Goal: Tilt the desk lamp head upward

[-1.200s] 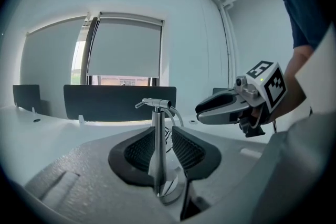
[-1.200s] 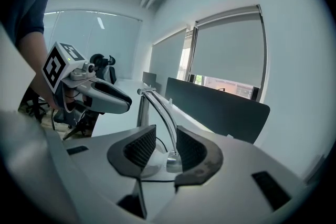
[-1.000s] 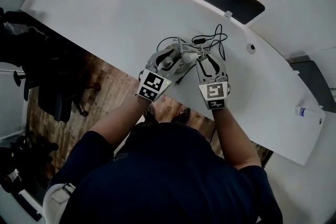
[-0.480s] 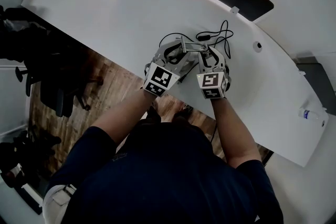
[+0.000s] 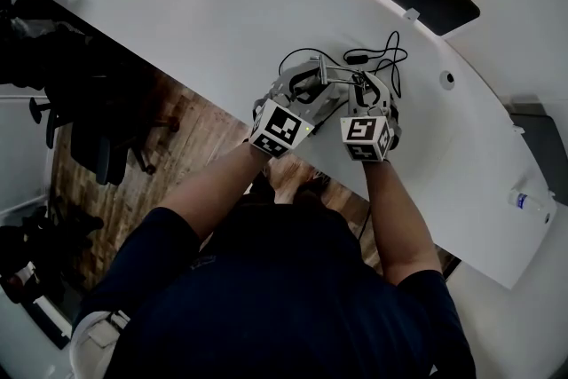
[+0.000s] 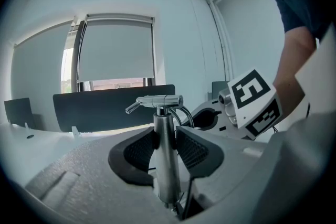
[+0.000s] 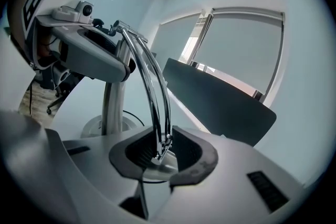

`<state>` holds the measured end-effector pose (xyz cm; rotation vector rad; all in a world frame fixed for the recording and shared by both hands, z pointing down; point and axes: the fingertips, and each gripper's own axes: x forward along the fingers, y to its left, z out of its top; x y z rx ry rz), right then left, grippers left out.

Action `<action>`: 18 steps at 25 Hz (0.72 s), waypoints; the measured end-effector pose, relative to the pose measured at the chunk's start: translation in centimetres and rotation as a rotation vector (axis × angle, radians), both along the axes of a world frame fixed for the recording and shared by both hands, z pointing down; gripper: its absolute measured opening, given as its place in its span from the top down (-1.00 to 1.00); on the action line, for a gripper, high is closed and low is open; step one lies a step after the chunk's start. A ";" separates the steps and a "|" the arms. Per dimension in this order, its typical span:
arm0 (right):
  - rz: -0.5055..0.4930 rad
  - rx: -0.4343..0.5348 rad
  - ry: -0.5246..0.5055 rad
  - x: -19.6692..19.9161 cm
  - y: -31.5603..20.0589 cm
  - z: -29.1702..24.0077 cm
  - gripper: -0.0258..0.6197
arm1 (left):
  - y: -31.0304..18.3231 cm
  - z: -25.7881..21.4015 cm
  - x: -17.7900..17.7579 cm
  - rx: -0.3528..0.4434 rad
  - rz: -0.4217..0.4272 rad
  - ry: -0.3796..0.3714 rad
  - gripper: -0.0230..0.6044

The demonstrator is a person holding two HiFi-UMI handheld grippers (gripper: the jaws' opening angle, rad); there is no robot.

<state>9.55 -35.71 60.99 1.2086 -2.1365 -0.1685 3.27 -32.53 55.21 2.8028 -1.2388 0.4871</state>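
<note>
Lamp (image 5: 325, 75) of polished chrome stands near the front edge of the white curved surface (image 5: 177, 4), between the two grippers; its black cord (image 5: 377, 58) lies in loose loops just behind it. The left gripper (image 6: 165, 149) is closing on the post (image 6: 166, 123), a smooth upright metal cylinder; the black ribbed pads touch it on both sides; a short horizontal bar with a small lever crosses the post's top. The round flat base (image 7: 94, 126) sits on the surface under the post. From the top a thin arm (image 7: 157, 86) of twin bright rods bends over in a long arc and comes down into the right gripper (image 7: 160, 152); its jaws are closing, narrow, with the rod ends between the dark pads, which seem to touch them. A pale round part (image 7: 161, 168) lies just under those jaws, perhaps the head; the view there is too cramped to be sure. Both grippers are grey moulded plastic with a faintly grainy finish; each carries a cube with black and white square markers.
</note>
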 end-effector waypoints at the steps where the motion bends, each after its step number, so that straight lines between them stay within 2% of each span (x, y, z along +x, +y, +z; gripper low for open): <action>1: -0.001 0.004 0.016 0.0 -0.1 -0.1 0.64 | 0.0 0.1 -0.1 -0.001 0.002 0.001 0.51; 6: 0.000 0.052 0.138 0.9 -0.3 -2.0 0.64 | 0.0 0.1 -0.1 -0.006 0.002 0.003 0.51; 9: 0.012 0.121 0.225 2.1 -0.8 -3.9 0.66 | 0.0 0.3 -0.1 -0.008 0.008 -0.002 0.51; 18: -0.059 0.337 0.602 3.2 -1.2 -10.7 0.66 | -0.2 0.6 -0.3 -0.017 0.005 0.006 0.52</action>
